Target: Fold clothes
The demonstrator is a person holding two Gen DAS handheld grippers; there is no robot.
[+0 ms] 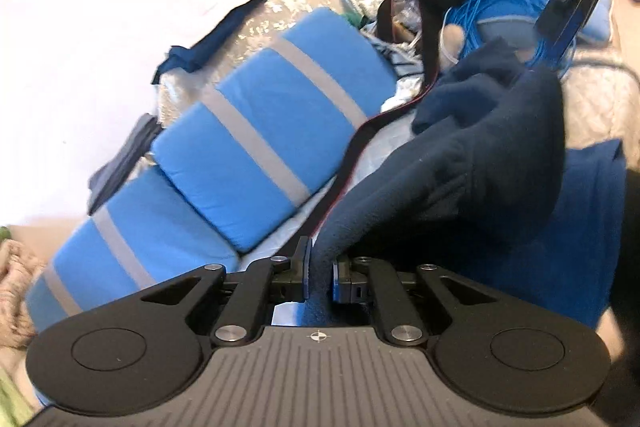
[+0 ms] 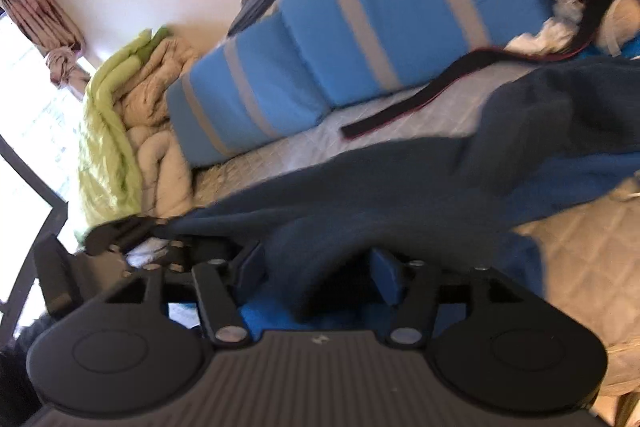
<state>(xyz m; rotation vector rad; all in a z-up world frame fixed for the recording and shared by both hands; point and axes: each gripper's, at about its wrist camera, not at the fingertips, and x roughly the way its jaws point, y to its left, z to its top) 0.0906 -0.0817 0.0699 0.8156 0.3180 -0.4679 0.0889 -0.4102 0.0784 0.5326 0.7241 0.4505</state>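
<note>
Left wrist view: left tool (image 1: pixel 319 273) pinches navy fleece garment (image 1: pixel 460 163); right tool (image 2: pixel 320 269) spread around it, over quilted bed (image 2: pixel 580 259) beside blue striped cushions (image 2: pixel 360 39).

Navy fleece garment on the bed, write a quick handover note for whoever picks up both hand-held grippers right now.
Left hand-held gripper: shut on the navy fleece garment.
Right hand-held gripper: jaws wide apart around a bunch of the garment, not pinching.
Garment: bunched, partly lifted off the quilted bed cover; the blue striped cushion lies beyond it, and a dark strap is beside it.
Done: no neat fold visible.
Left: spread it flat, fold.
</note>
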